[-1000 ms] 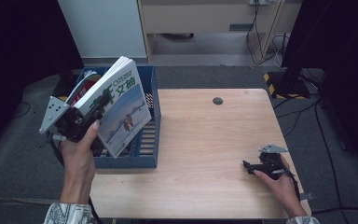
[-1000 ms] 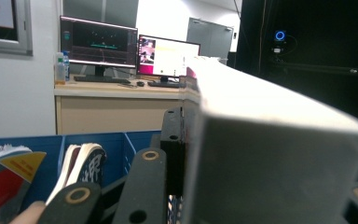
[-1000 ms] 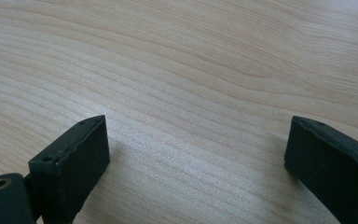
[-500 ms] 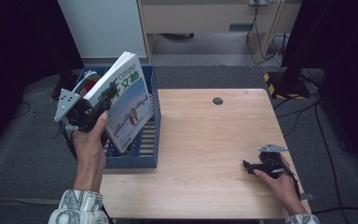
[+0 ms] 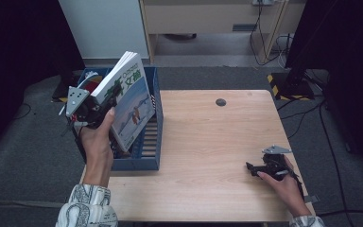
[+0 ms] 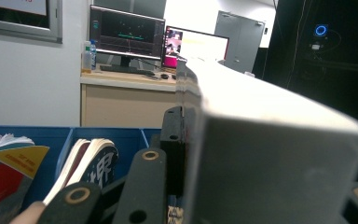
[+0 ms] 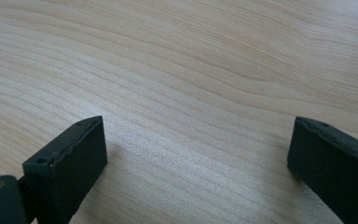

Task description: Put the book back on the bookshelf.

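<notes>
- The wooden tabletop [image 5: 208, 142] is taking up the middle of the high view, with a small dark round spot [image 5: 221, 102] lying near its far edge.
- A blue crate [image 5: 152, 156] is sitting at the tabletop's left edge, divided into compartments; in the left gripper view its blue wall [image 6: 121, 135] is showing behind the jaws.
- A thick book [image 5: 130, 101] with a pale blue cover and green characters is being held up above the crate, tilted, its spine side down toward the hand and its page block facing up and left. In the left gripper view its grey page edge [image 6: 270, 154] is looming close, running away from the camera.
- The left hand-held gripper [image 5: 99, 106] is clamping that book: one black jaw is pressing flat against the book's side, the book sitting between the jaws. The person's left hand [image 5: 97, 142] is wrapping around the gripper body, thumb up along the cover.
- Other books [image 6: 91, 161] are standing in the crate's compartments, one with a red and yellow cover [image 6: 4, 182] at the left, their pages fanning slightly.
- The right hand-held gripper [image 5: 260, 169] is resting on the tabletop near the right front corner, well apart from the crate, held by the right hand [image 5: 283, 184]. Its jaws are standing wide apart with only bare wood [image 7: 196, 116] between them, gripping nothing.
</notes>
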A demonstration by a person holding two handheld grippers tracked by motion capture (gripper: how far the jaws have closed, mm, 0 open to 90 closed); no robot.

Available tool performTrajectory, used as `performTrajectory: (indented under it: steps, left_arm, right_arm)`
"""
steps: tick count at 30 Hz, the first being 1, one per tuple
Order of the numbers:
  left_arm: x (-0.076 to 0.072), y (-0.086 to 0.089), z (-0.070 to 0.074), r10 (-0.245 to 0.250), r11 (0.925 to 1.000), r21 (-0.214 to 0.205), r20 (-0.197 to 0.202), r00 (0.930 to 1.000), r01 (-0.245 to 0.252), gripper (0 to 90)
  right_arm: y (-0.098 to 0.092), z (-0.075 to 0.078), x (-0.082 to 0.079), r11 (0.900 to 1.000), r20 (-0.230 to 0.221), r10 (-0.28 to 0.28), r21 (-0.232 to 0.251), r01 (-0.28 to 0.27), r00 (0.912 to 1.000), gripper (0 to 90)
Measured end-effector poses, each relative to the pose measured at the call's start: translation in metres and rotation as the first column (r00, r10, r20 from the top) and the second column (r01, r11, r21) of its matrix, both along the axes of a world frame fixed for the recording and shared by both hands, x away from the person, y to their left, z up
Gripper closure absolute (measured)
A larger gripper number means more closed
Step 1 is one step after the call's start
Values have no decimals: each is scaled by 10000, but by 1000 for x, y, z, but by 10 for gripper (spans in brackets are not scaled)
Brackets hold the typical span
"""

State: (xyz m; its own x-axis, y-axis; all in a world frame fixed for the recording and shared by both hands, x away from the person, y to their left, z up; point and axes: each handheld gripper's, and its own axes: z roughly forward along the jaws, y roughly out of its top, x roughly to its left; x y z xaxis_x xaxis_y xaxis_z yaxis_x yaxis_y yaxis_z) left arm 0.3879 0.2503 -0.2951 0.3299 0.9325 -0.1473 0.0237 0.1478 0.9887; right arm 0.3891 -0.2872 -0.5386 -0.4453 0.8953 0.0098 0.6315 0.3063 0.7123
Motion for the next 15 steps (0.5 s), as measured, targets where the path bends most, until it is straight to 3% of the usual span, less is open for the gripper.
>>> performTrajectory:
  steps: [4, 15]
  left_arm:
    - [2, -4, -2, 82, 10000, 43, -69, 9999, -81, 731]
    - [5, -10, -9, 268, 9989, -368, -177, 9995, -275, 730]
  right_arm:
    - [0, 0, 0, 10000, 0, 1, -1, -1, 10000, 50]
    - [0, 0, 0, 10000, -6, -10, 9, 10, 10000, 50]
